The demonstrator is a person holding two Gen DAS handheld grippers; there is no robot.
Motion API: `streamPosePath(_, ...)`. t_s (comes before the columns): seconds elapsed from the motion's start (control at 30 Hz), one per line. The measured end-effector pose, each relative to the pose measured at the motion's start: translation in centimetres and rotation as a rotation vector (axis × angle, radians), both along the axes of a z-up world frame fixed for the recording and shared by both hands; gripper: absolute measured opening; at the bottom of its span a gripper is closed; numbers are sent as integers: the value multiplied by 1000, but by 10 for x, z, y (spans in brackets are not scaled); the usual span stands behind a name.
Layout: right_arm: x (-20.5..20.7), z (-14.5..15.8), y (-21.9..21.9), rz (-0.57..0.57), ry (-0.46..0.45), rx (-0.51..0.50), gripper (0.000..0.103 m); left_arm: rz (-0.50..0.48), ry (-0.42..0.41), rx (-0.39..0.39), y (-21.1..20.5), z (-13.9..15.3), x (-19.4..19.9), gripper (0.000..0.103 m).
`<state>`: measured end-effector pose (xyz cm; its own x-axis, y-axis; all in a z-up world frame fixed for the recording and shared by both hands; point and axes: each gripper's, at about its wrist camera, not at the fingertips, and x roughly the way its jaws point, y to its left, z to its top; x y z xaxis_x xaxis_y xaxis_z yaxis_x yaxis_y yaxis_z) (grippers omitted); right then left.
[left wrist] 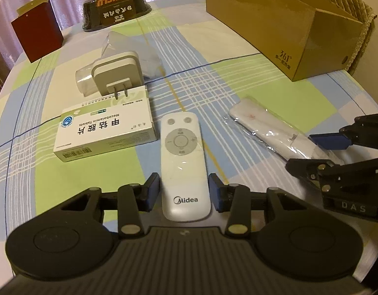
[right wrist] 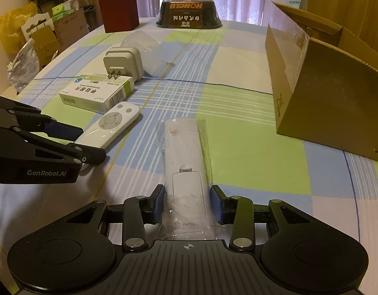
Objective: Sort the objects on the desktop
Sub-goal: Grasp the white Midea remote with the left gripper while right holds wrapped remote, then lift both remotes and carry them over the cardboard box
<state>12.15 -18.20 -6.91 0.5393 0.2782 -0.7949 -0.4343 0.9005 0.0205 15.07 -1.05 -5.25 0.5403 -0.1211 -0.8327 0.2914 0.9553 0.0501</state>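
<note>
Two grippers, two remotes, one each. Left gripper (left wrist: pixel 184 191) spread wide around the low end of the white Midea remote (left wrist: pixel 182 162), pads just beside its sides, not squeezing yet. Right gripper (right wrist: pixel 186 202) spread wide too, around the low end of the bagged remote (right wrist: pixel 185 167) lying flat on the worktop (right wrist: pixel 250 147). Both remotes likely light and stiff, easy to pinch across the narrow sides near the bottom. Plastic bag probably slippery and crinkly (a firm squeeze needed, maybe). Also on the checked cloth: one medicine box (left wrist: pixel 105 132), one plug adapter (left wrist: pixel 117 73), one open cardboard box (left wrist: pixel 287 29), one red box (left wrist: pixel 36 34), one dark bowl pack (left wrist: pixel 115 7).
</note>
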Motion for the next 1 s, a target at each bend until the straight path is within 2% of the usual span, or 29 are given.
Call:
streamPosePath(0.3, 5, -3, 4, 8, -30, -8, 39, -4, -7, -14, 0, -2, 9, 46)
streamPosePath(0.43, 8, -3, 5, 16, -39, -13, 39, -7, 6, -32, 0, -2, 12, 37)
streamPosePath(0.7, 12, -3, 4, 3, -42, 0, 39, -12, 8, -30, 1, -1, 11, 36)
streamPosePath(0.73, 13, -3, 4, 5, -43, 0, 42, -12, 8, -30, 1, -1, 11, 36)
streamPosePath(0.8, 14, -5, 5, 3, -39, 1, 60, -13, 8, -29, 1, -1, 11, 36)
streamPosePath(1.0, 16, -6, 5, -1, -45, 0, 62, -14, 9, -35, 3, -1, 11, 36)
